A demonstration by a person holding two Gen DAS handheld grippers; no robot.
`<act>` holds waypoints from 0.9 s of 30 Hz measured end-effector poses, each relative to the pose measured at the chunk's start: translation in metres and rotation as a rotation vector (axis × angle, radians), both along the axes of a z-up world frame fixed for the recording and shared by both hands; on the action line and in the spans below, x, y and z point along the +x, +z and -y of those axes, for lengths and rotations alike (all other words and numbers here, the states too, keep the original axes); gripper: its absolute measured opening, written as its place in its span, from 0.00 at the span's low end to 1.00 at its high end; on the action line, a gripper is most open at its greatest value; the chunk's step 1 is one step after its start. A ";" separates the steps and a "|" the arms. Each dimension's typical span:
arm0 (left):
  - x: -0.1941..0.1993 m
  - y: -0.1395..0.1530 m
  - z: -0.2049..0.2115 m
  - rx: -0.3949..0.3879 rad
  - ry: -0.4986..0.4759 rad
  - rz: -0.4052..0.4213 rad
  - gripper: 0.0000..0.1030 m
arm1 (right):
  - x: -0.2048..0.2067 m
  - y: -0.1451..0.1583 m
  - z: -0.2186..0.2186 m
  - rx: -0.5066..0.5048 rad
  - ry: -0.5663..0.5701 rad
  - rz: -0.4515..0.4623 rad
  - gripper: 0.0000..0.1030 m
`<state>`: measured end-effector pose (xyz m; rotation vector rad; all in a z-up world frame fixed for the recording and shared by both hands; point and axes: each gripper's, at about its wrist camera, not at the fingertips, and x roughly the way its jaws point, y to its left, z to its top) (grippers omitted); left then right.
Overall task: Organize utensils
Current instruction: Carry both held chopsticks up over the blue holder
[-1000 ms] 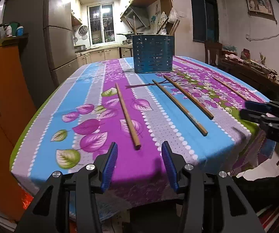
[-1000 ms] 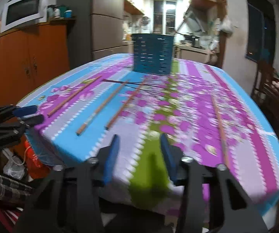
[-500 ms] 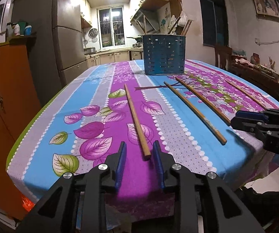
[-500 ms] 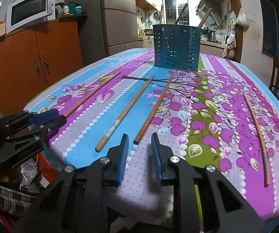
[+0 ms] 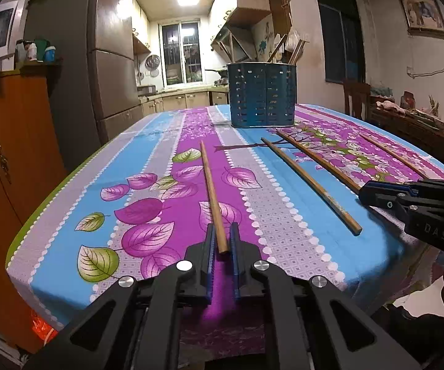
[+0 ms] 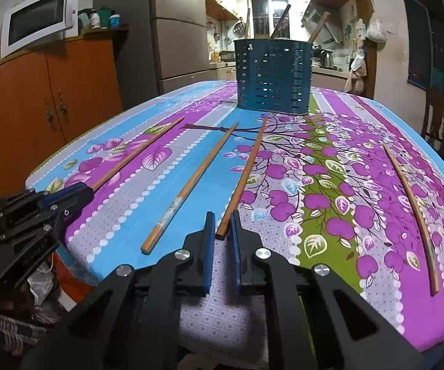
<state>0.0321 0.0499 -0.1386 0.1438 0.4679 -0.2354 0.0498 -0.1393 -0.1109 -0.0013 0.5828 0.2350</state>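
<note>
Left gripper (image 5: 222, 240) has its blue pads nearly closed around the near end of the leftmost chopstick (image 5: 211, 188), which lies flat on the tablecloth (image 5: 147, 166) and runs away toward the holder (image 5: 261, 95); whether the pads actually press the wood or leave a sliver of gap I cannot tell. Right gripper (image 6: 222, 229) is in the same pose, jaws narrowed on either side of the near tip of the third chopstick (image 6: 246, 172), again with contact unclear. Between these two lies a second chopstick (image 6: 191, 185), untouched, with a pale patch near its near end. A fourth, thinner stick (image 6: 413, 209) lies well apart on the right side of the cloth, over the purple flower print. The blue slotted holder stands upright at the far end of the table, with a few wooden handles leaning out of its top. From the right wrist view the left gripper (image 6: 76, 194) shows at the table's left edge, on the first chopstick's end.
</note>
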 end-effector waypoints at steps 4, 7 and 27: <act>0.002 0.001 -0.001 0.000 -0.004 0.001 0.08 | 0.001 0.000 0.001 0.013 -0.024 0.005 0.06; 0.003 0.004 -0.003 -0.003 -0.004 0.006 0.08 | 0.002 0.004 0.007 0.035 -0.043 0.013 0.05; 0.000 0.108 -0.026 -0.095 -0.017 0.169 0.08 | -0.024 0.097 0.041 -0.019 -0.068 0.288 0.05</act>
